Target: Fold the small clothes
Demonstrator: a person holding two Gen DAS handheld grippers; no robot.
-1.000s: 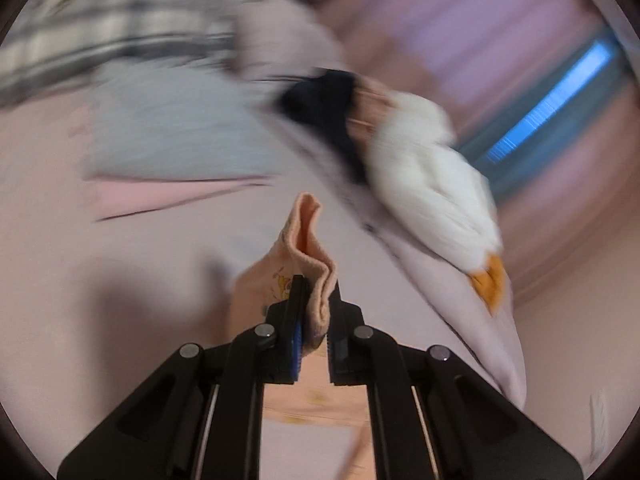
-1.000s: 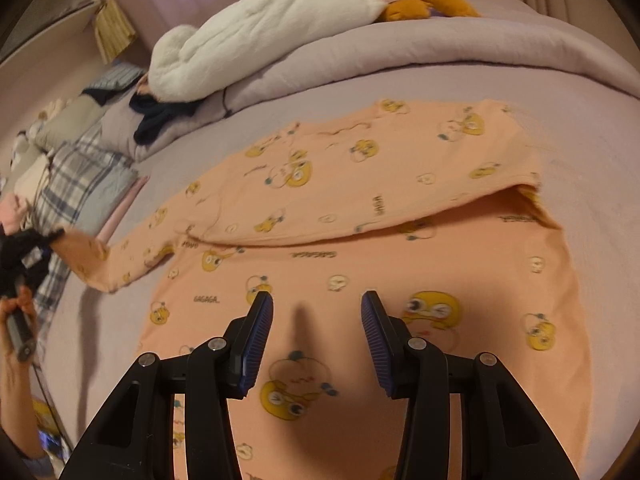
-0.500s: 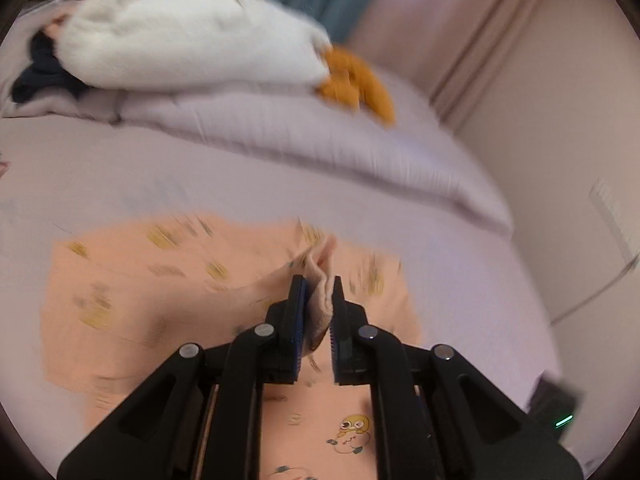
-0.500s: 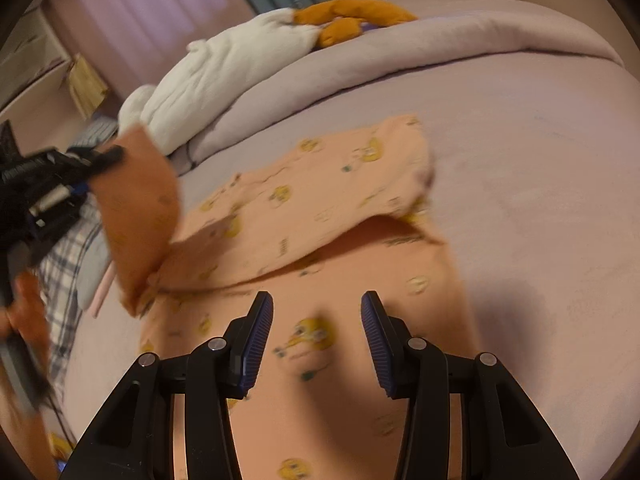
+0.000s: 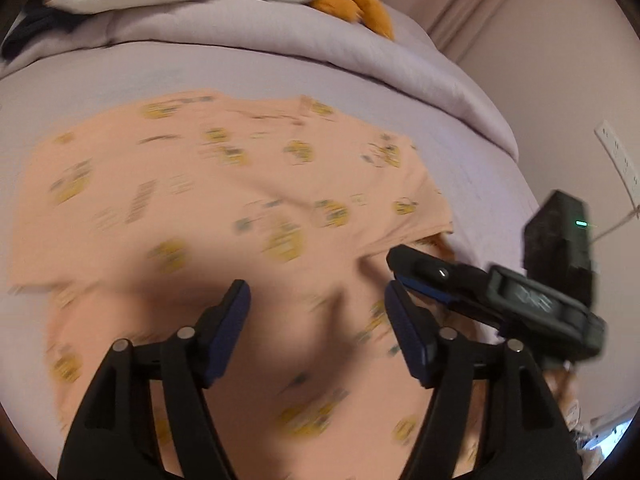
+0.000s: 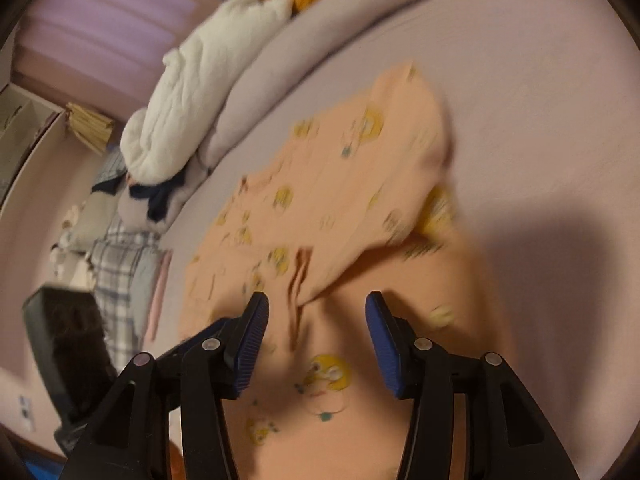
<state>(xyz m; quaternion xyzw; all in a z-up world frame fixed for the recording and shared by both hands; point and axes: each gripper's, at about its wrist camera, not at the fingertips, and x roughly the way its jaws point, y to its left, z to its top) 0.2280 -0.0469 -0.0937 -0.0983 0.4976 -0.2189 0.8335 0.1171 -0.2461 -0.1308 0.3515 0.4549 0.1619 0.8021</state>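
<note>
A peach garment with yellow cartoon prints (image 5: 240,184) lies on the lilac bed, its upper layers folded over the body; it also shows in the right wrist view (image 6: 340,208). My left gripper (image 5: 318,300) is open and empty just above the garment. My right gripper (image 6: 318,312) is open and empty over the garment's lower part, next to a small fabric ridge (image 6: 298,280). The right gripper's fingers (image 5: 424,268) reach in from the right in the left wrist view. The left gripper's body (image 6: 64,344) shows at the left of the right wrist view.
A rolled lilac duvet (image 5: 360,56) lies along the far side of the bed, with a white and orange plush toy (image 6: 200,80) on it. Dark clothing (image 6: 160,196) and a plaid pillow (image 6: 116,264) lie at the head end. A wall (image 5: 560,80) stands to the right.
My left gripper carried the sleeve across over the garment, opened and let it go. The sleeve now lies folded on the body. My right gripper stayed open and moved closer to the left one.
</note>
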